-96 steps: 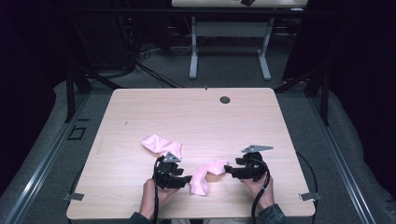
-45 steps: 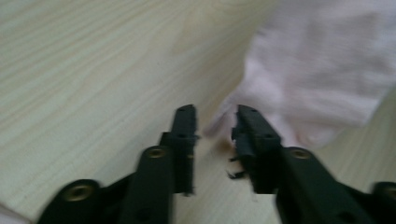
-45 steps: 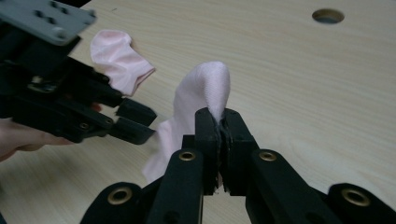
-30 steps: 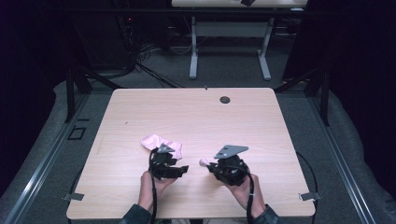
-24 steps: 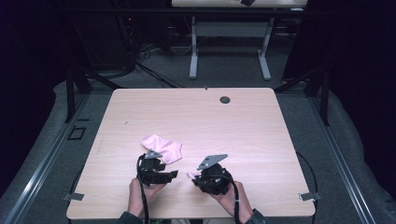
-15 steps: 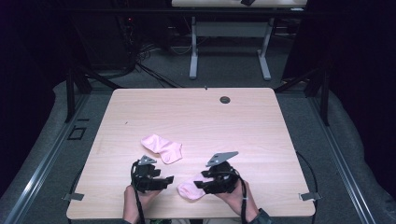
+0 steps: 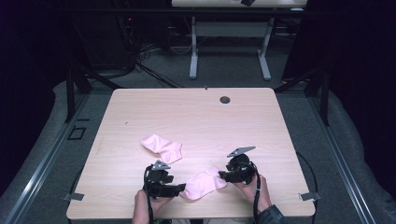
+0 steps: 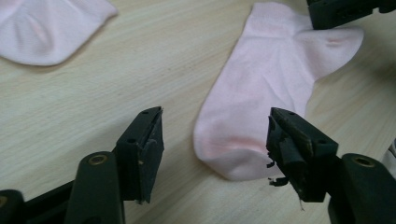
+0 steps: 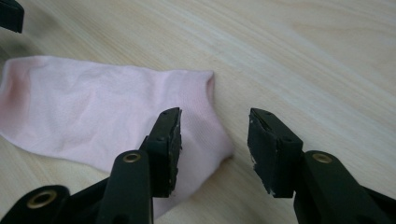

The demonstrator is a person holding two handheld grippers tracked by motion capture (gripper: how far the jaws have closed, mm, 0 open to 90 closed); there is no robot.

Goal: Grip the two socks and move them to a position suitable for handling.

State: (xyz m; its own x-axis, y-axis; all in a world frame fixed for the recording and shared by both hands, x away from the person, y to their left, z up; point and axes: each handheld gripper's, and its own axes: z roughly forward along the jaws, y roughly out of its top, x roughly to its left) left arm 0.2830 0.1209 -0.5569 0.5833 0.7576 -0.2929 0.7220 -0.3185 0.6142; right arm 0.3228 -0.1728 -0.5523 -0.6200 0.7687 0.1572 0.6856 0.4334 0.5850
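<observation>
Two pink socks lie on the wooden table (image 7: 196, 116). The near sock (image 7: 204, 183) is spread flat between my grippers. Its toe end (image 8: 261, 93) rests between the open jaws of my left gripper (image 8: 215, 121), which sits at the sock's left end (image 7: 180, 188). Its cuff end (image 9: 93, 121) lies under and left of my right gripper (image 9: 215, 119), also open, at the sock's right end (image 7: 223, 176). The second sock (image 7: 161, 148) lies crumpled a little farther back, and its edge (image 8: 46, 28) shows in the left gripper view.
A small dark grommet (image 7: 225, 99) sits near the table's far edge. The table's near edge runs just below both hands. Behind the table are a dark floor and a white desk frame (image 7: 229, 51).
Both hands drew the near sock toward the front edge, then shifted right. The sock now lies stretched flat between the two open grippers. The far sock has not moved.
</observation>
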